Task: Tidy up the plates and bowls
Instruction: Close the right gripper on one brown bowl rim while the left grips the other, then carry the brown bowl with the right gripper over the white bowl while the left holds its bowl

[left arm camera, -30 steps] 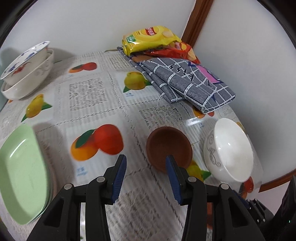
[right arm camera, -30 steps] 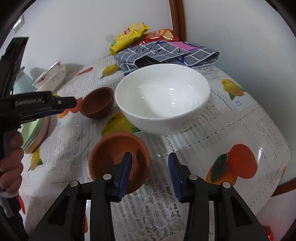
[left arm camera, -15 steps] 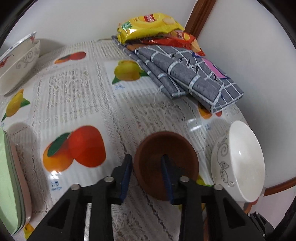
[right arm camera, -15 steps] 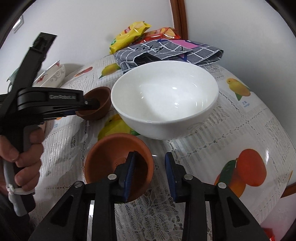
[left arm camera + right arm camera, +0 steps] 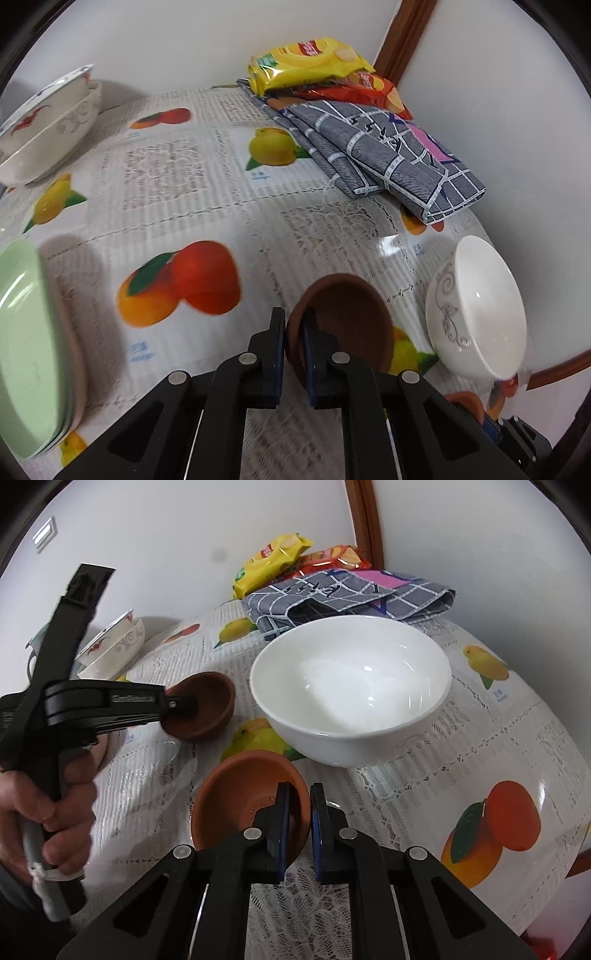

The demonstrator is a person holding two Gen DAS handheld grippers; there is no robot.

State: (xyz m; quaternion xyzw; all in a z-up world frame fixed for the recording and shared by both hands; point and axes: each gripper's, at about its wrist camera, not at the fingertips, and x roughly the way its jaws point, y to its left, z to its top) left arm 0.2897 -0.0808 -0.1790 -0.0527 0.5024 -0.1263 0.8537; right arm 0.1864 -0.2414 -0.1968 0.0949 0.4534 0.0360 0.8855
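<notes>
My left gripper (image 5: pixel 294 334) is shut on the near rim of a dark brown bowl (image 5: pixel 351 317), which is tilted; the same bowl (image 5: pixel 207 709) shows in the right wrist view with the left gripper (image 5: pixel 181 703) on it. My right gripper (image 5: pixel 300 812) is shut on the right rim of a terracotta bowl (image 5: pixel 240 797) on the tablecloth. A large white bowl (image 5: pixel 351 686) stands just beyond it, and it also shows in the left wrist view (image 5: pixel 480 306).
Stacked patterned bowls (image 5: pixel 48 122) stand at the back left. Green plates (image 5: pixel 26 343) are stacked at the left edge. A folded grey checked cloth (image 5: pixel 380 155) and snack bags (image 5: pixel 306 62) lie at the back by the wall corner.
Both grippers have closed: the left on the dark brown bowl's rim, tilting it up, the right on the terracotta bowl's rim.
</notes>
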